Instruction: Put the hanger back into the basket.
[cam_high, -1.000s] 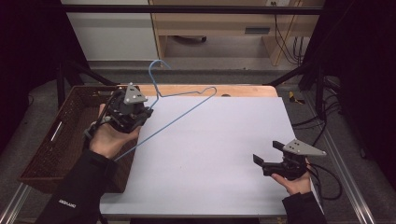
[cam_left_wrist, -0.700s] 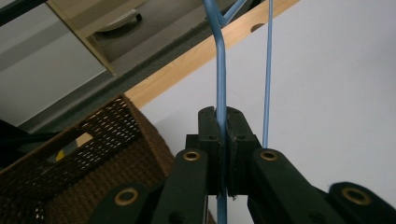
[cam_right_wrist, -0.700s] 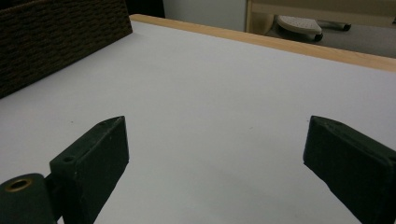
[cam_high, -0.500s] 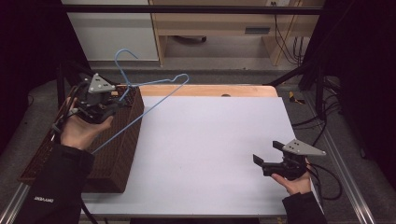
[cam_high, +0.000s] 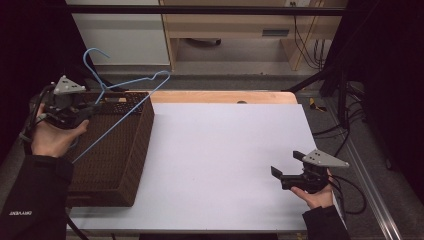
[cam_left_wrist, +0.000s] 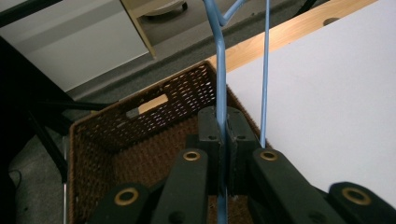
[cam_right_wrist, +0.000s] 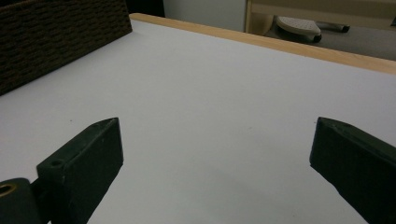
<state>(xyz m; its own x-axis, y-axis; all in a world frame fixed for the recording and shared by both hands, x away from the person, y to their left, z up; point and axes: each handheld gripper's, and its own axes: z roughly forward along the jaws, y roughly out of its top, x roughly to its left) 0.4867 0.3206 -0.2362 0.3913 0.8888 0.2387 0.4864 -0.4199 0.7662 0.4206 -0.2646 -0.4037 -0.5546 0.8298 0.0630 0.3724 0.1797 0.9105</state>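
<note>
While I am holding the blue wire hanger (cam_high: 120, 100) up over the wicker basket (cam_high: 112, 165), my left hand-held gripper (cam_high: 92, 111) is clamping one of its thin rods between closed jaws. In the high view the hanger is slanting from its hook at about eleven o'clock, above the basket's far rim, down toward seven o'clock near my left hand (cam_high: 50, 137). I am judging it to be light and springy rather than stiff: bare coated wire, smooth enough to swivel in the grip, so I am thinking a pinch on a straight run of rod, close to the twisted neck, is steadying it best and keeping the long end from swinging.

From the left gripper view I am seeing what the overhead camera is too far off to show: the rod (cam_left_wrist: 221, 93) is running straight up between the two jaw pads, a second rod (cam_left_wrist: 265, 84) is passing free just to their right at one o'clock, and the basket's open inside (cam_left_wrist: 149, 140) is lying directly beneath.

Over at about four o'clock on the white counter (cam_high: 225, 150), my right hand-held gripper (cam_high: 282, 175) is resting with its jaws spread wide and nothing between them; its own view is looking across bare counter (cam_right_wrist: 210, 93) toward the basket's wall (cam_right_wrist: 60, 37) at ten o'clock.
</note>
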